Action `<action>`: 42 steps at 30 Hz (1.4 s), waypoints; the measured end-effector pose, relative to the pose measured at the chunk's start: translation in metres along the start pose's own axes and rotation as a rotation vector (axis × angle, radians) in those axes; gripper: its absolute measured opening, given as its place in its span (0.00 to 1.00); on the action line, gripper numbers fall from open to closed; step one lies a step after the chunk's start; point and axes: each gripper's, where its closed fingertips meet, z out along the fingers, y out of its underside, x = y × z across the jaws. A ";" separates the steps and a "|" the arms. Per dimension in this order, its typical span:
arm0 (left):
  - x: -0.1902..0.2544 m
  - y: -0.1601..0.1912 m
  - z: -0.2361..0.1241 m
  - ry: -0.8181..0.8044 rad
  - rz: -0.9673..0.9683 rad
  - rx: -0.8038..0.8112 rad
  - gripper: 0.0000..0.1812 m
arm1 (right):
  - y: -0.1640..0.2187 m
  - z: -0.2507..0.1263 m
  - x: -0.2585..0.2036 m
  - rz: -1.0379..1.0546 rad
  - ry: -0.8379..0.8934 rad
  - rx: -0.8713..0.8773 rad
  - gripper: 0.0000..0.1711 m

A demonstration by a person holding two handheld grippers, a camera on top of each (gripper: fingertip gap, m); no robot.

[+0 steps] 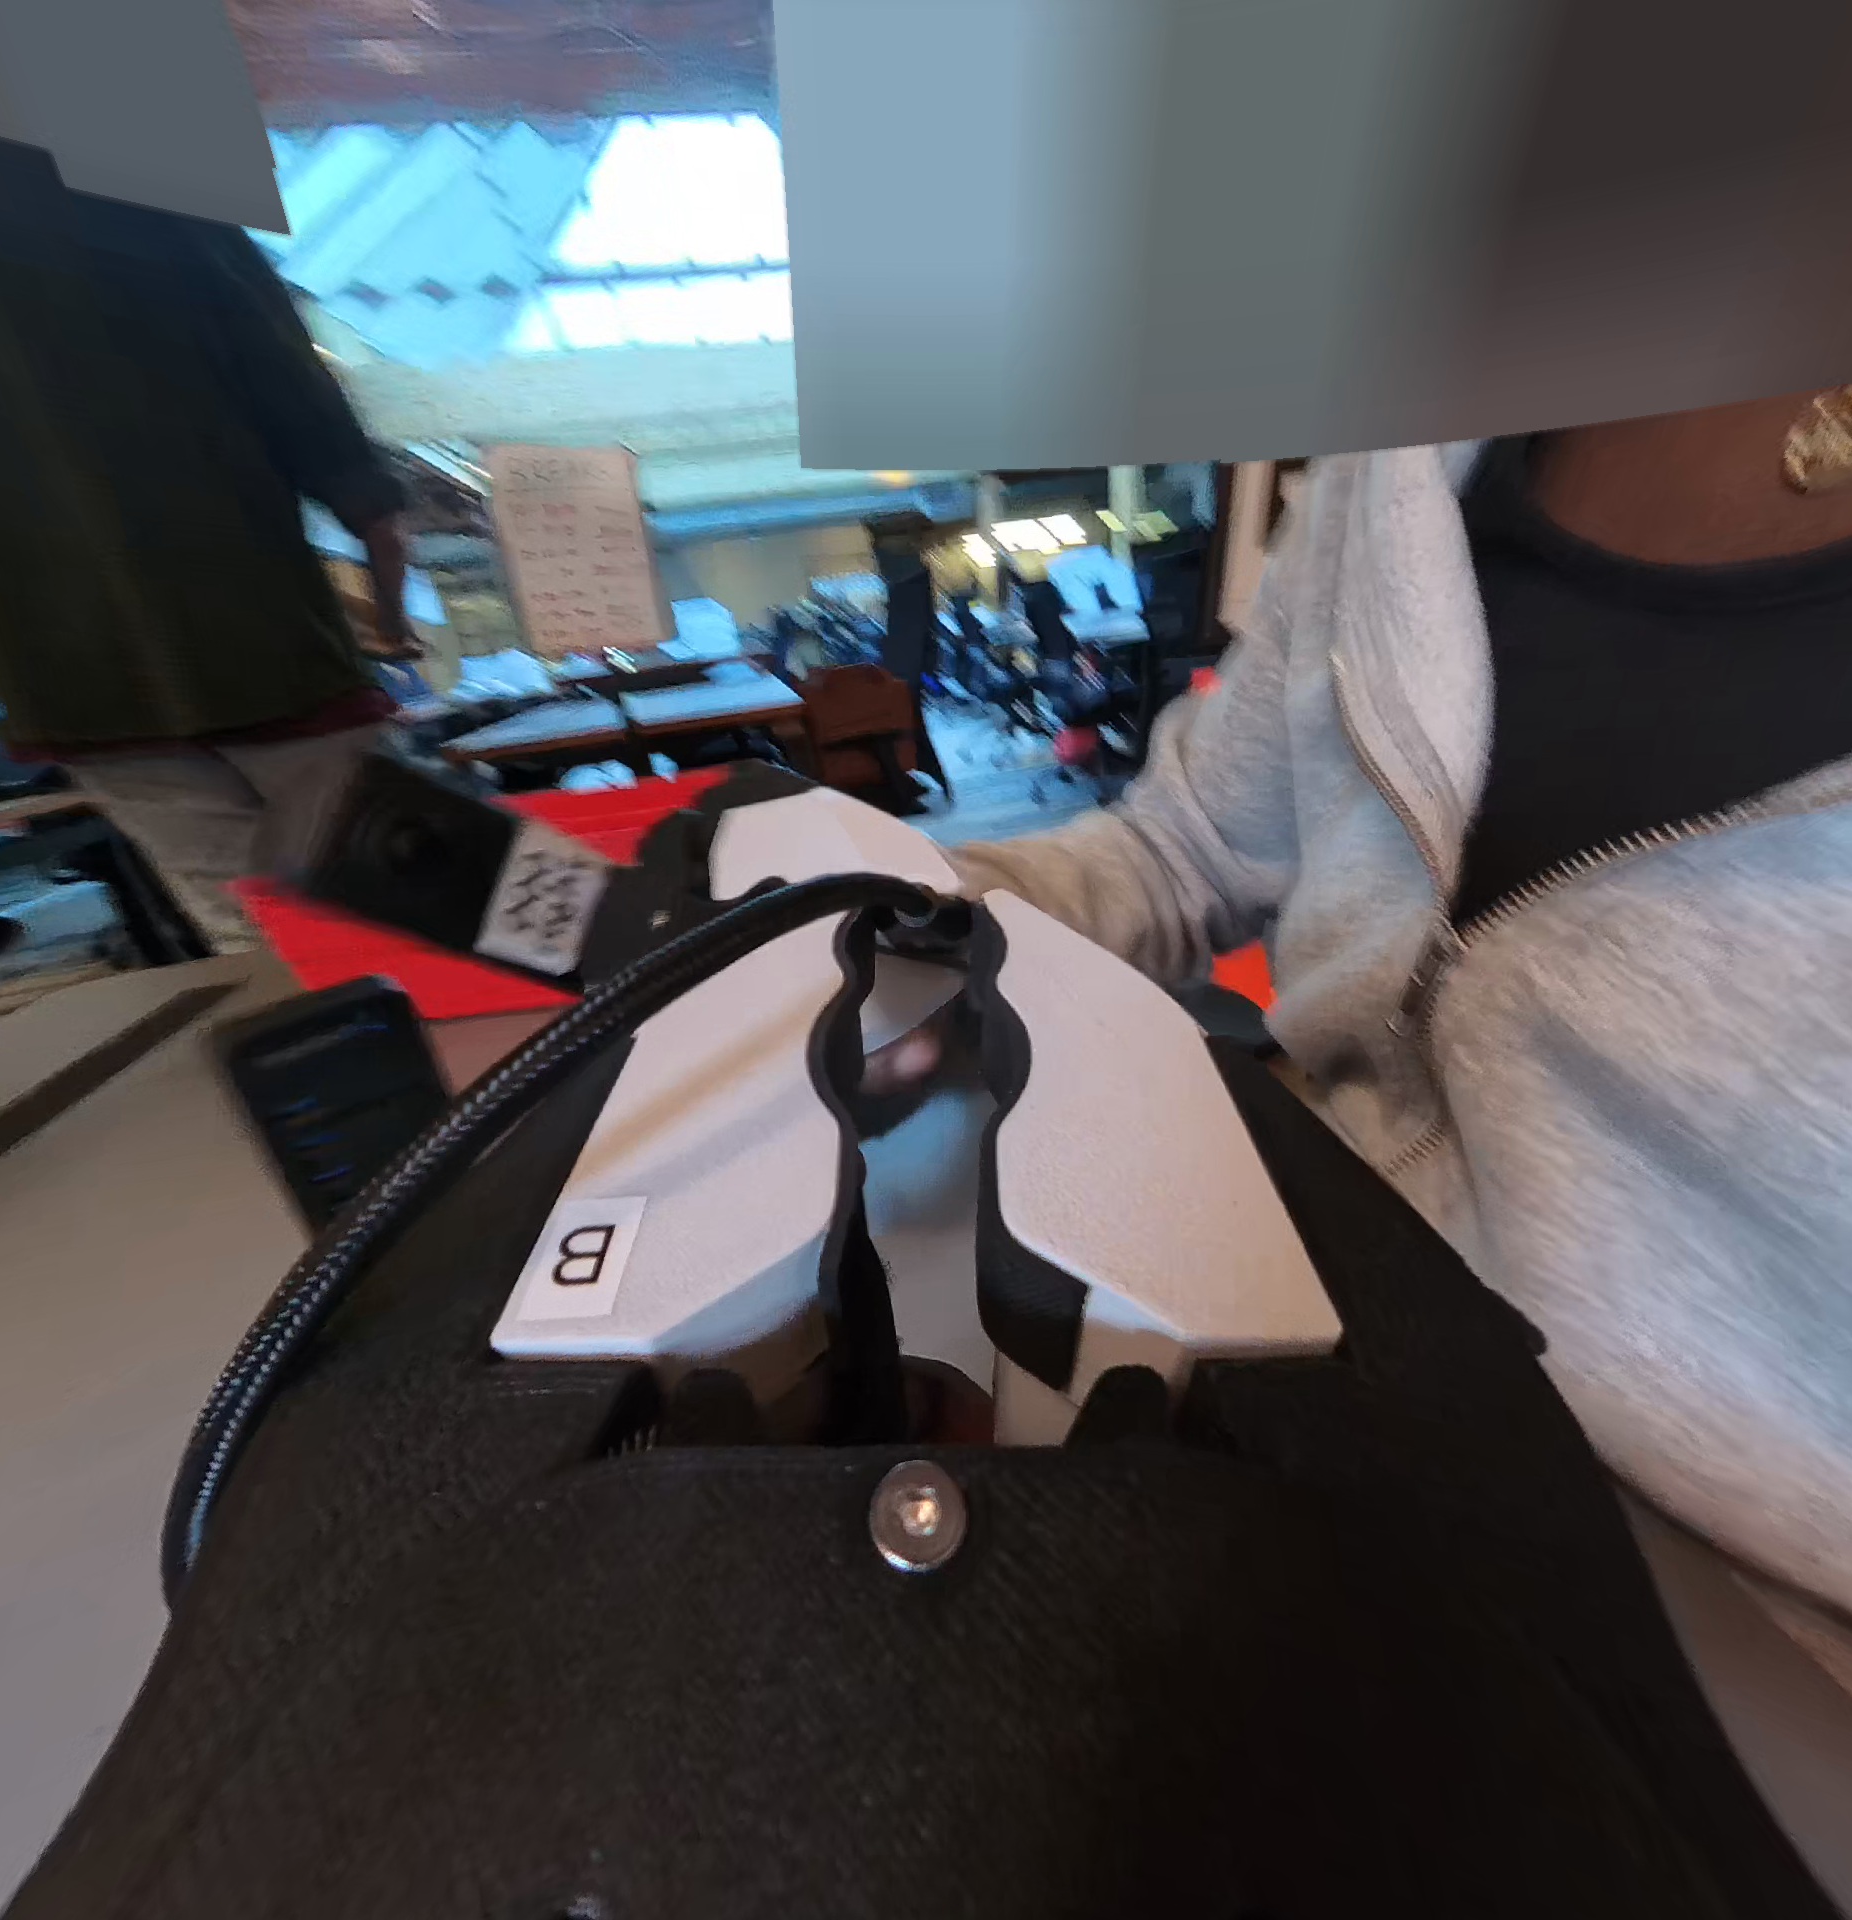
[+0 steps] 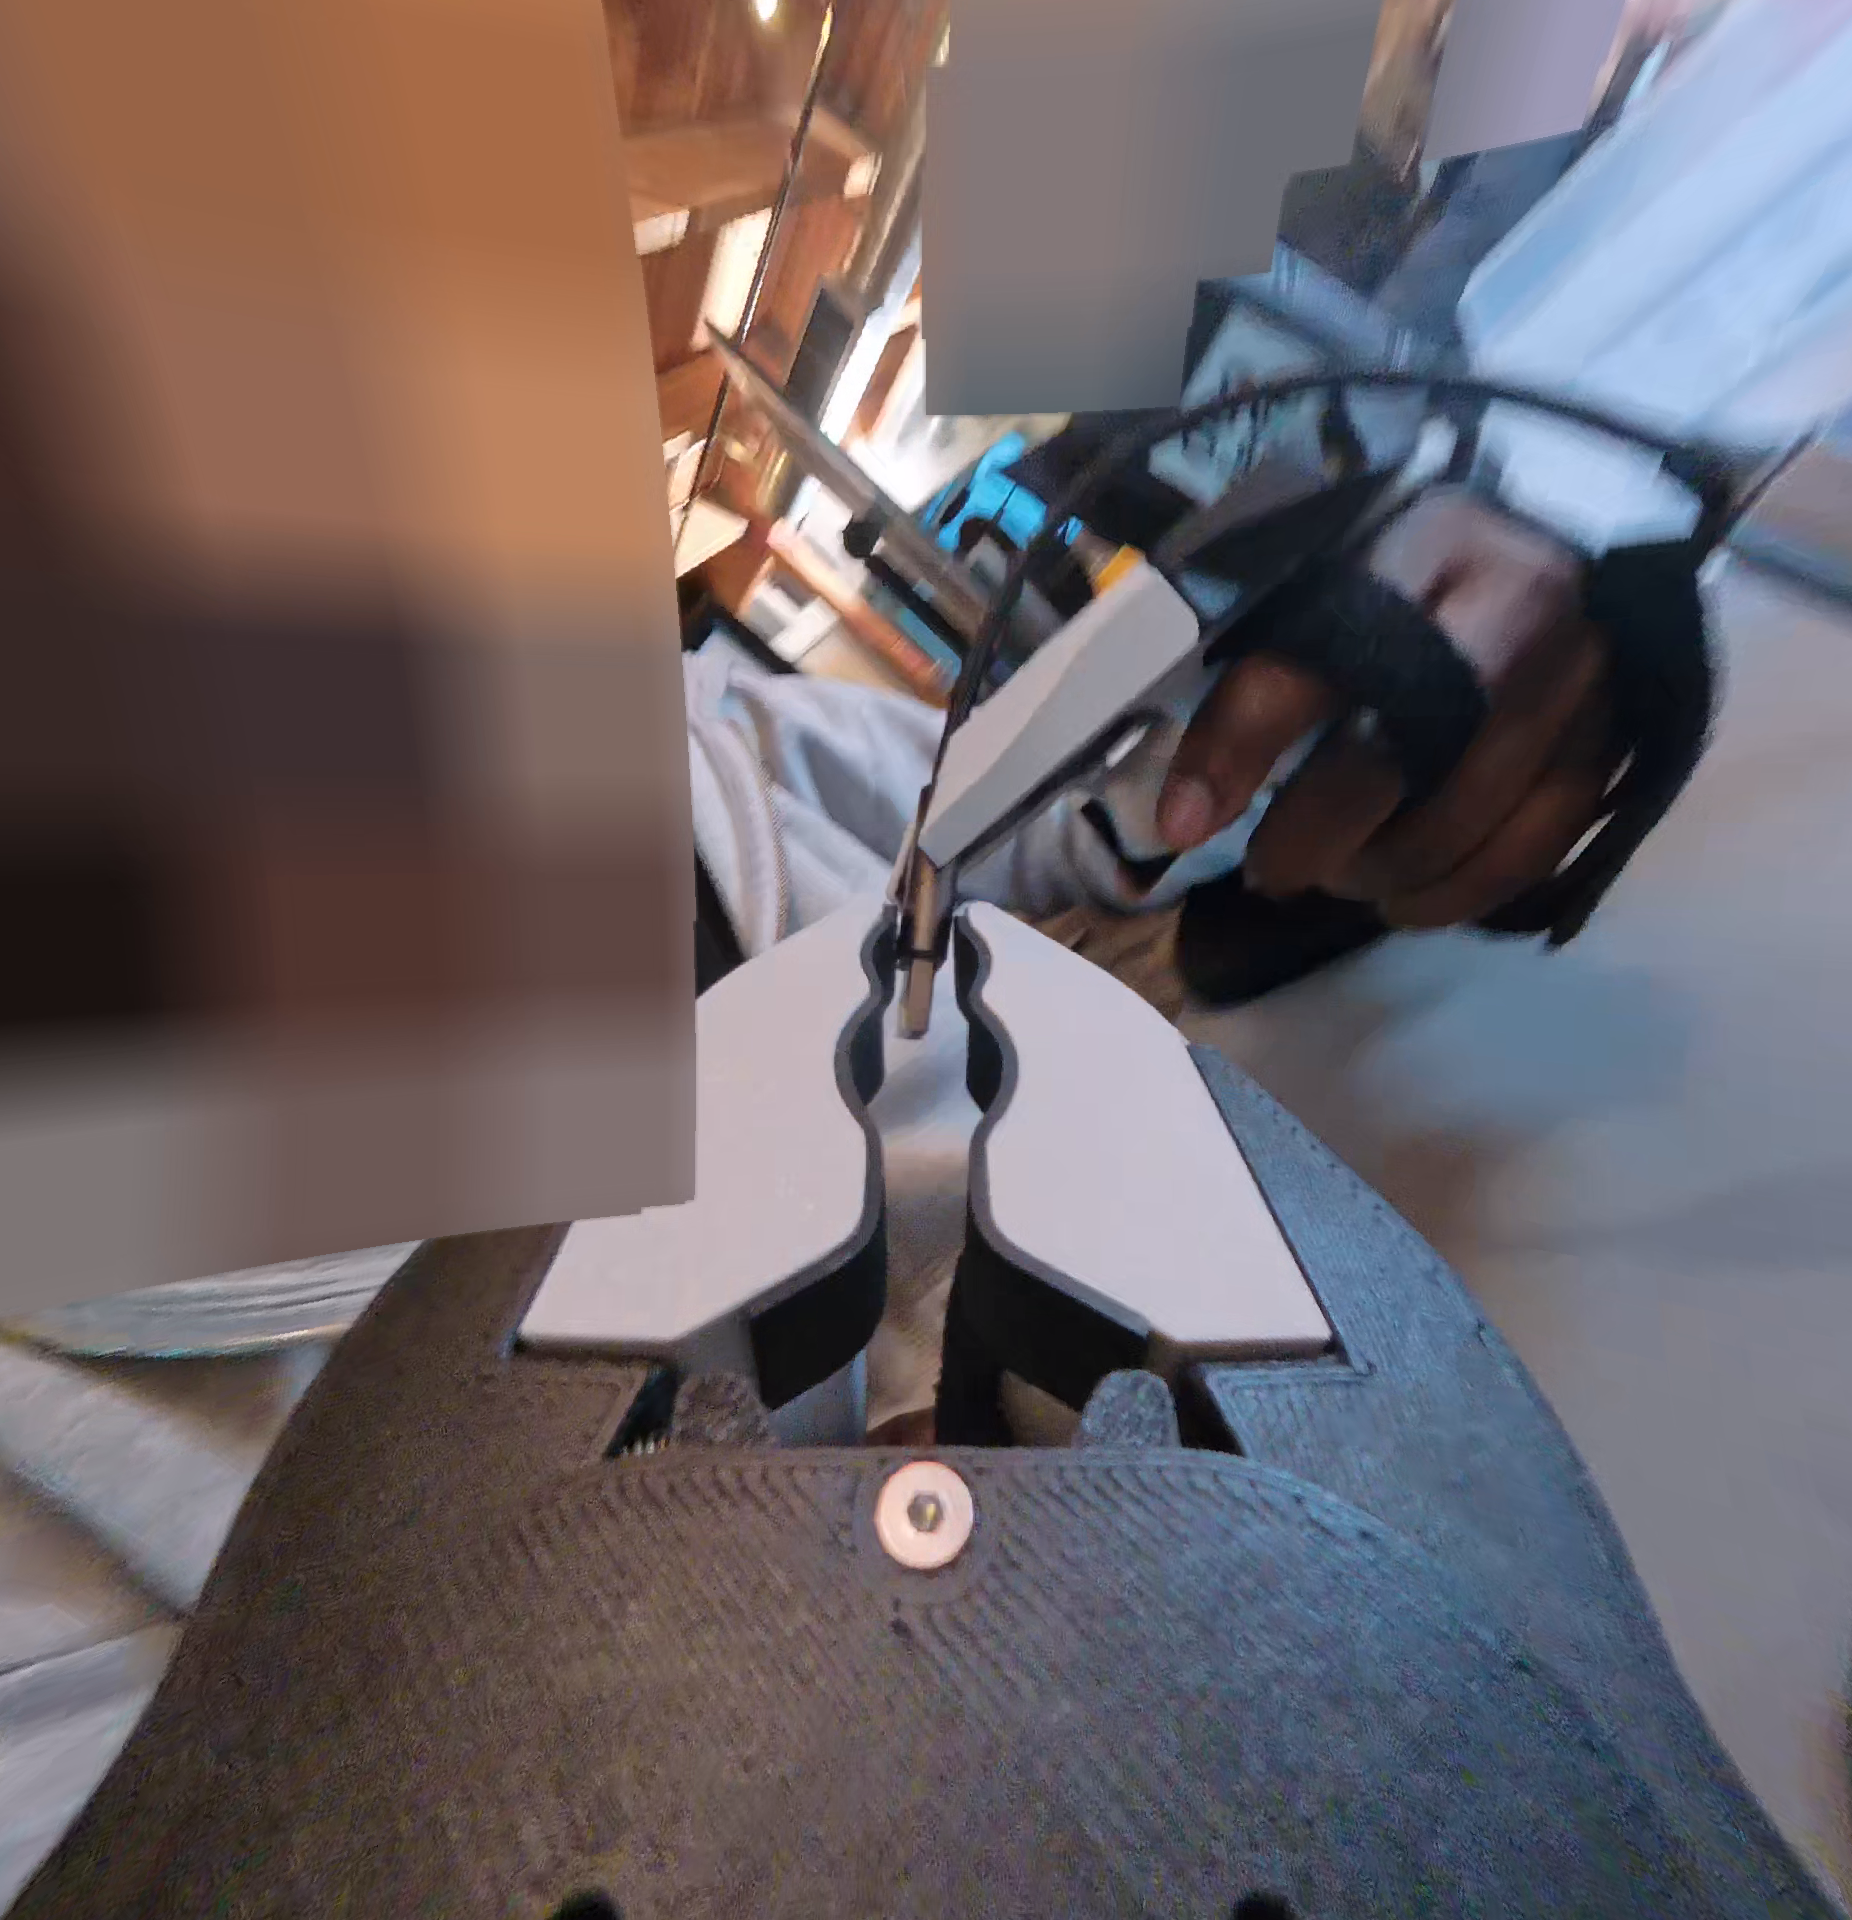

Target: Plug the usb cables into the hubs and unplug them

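Blurred workshop desks fill the background while the left gripper [image 1: 917,925] pinches the plug end of a braided black usb cable [image 1: 465,1153] at its tips. Left of that cable a black hub [image 1: 330,1091] stands on the pale table [image 1: 91,1299]. Right gripper [image 2: 917,971] (jaws nearly closed) has the metal usb plug [image 2: 917,966] between its tips, though a firm clamp can't be confirmed.

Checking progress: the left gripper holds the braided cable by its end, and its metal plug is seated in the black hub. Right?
No. The left gripper holds the braided cable by its end, but the right wrist view shows its metal plug bare, between the fingertips of the right gripper; the black hub sits apart.
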 end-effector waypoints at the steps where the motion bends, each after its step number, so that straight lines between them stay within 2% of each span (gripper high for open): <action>1: -0.007 -0.007 -0.002 -0.043 -0.006 0.045 0.10 | -0.010 -0.002 0.002 -0.100 0.052 0.054 0.12; 3: -0.023 -0.025 -0.012 -0.140 -0.027 0.166 0.12 | -0.031 -0.008 0.003 -0.376 0.216 0.160 0.27; 5: -0.035 -0.038 -0.022 -0.214 -0.055 0.267 0.12 | -0.049 -0.020 0.004 -0.695 0.453 0.247 0.32; 7: -0.041 -0.044 -0.026 -0.255 -0.063 0.315 0.10 | -0.057 -0.027 0.001 -0.966 0.652 0.275 0.32; 9: -0.041 -0.041 -0.025 -0.264 -0.058 0.297 0.10 | -0.058 -0.025 -0.003 -1.077 0.721 0.287 0.29; 17: -0.037 -0.030 -0.014 -0.237 -0.070 0.253 0.10 | -0.052 -0.015 0.000 -1.029 0.647 0.275 0.20; 19: -0.036 -0.027 -0.013 -0.233 -0.071 0.240 0.09 | -0.050 -0.013 0.002 -1.051 0.662 0.255 0.10; 26: -0.031 -0.022 -0.009 -0.208 -0.072 0.195 0.10 | -0.044 -0.012 0.000 -1.020 0.597 0.223 0.10; 33: -0.029 -0.010 -0.005 -0.205 -0.082 0.098 0.17 | -0.043 -0.016 0.005 -0.925 0.558 0.209 0.09; 35: -0.031 -0.009 -0.005 -0.210 -0.096 0.085 0.16 | -0.043 -0.017 0.007 -0.908 0.556 0.212 0.10; 38: -0.034 -0.007 -0.007 -0.218 -0.119 0.084 0.10 | -0.043 -0.016 0.007 -0.909 0.550 0.209 0.10; 42: -0.036 -0.007 -0.008 -0.218 -0.156 0.097 0.11 | -0.045 -0.019 0.008 -0.943 0.593 0.204 0.10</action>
